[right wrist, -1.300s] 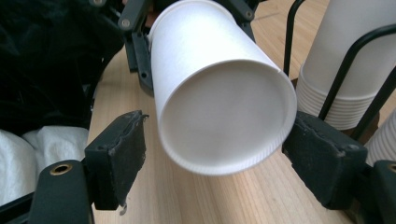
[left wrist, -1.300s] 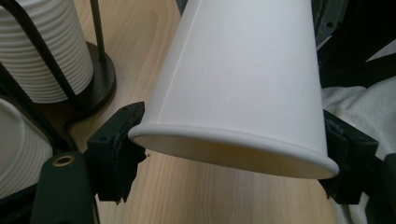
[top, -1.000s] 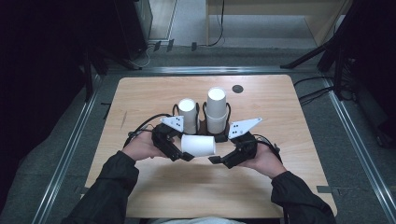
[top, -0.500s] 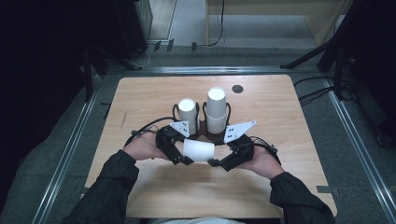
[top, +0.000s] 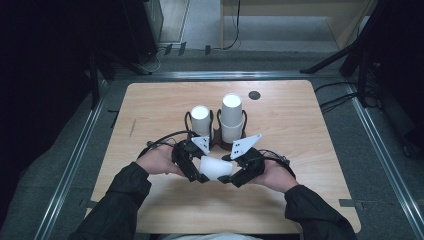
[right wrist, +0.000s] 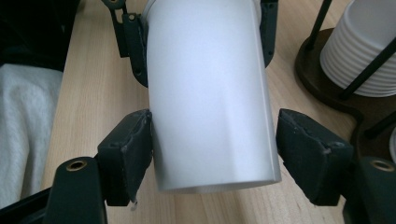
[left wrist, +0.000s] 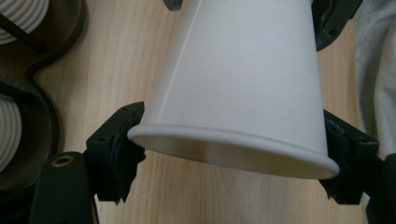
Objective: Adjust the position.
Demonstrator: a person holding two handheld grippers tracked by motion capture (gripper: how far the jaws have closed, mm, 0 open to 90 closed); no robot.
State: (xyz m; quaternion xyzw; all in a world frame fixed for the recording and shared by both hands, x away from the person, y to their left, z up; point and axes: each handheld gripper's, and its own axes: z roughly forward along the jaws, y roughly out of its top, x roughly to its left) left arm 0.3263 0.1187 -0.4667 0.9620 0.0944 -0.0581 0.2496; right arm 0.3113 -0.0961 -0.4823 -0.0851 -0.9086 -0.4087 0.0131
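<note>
A white paper cup (top: 216, 167) lies on its side in the air between my two grippers, just in front of the cup stand. My left gripper (top: 196, 171) is shut on its wide rim end; in the left gripper view both pads (left wrist: 119, 142) press the cup (left wrist: 243, 79) at the rim. My right gripper (top: 234, 175) reaches around the narrow base end. Its jaws have just been closing. In the right gripper view the cup (right wrist: 205, 70) lies between them, the left pad (right wrist: 128, 149) touching it and the right pad (right wrist: 310, 149) a sliver off.
A dark wire stand (top: 215, 137) behind the grippers holds two stacks of white cups, a shorter one (top: 201, 120) and a taller one (top: 231, 117). A small dark disc (top: 254, 95) lies on the far part of the wooden table (top: 310, 130).
Both hands came a little toward the table's near edge with the cup. The right gripper's jaws narrowed around the cup's base end.
</note>
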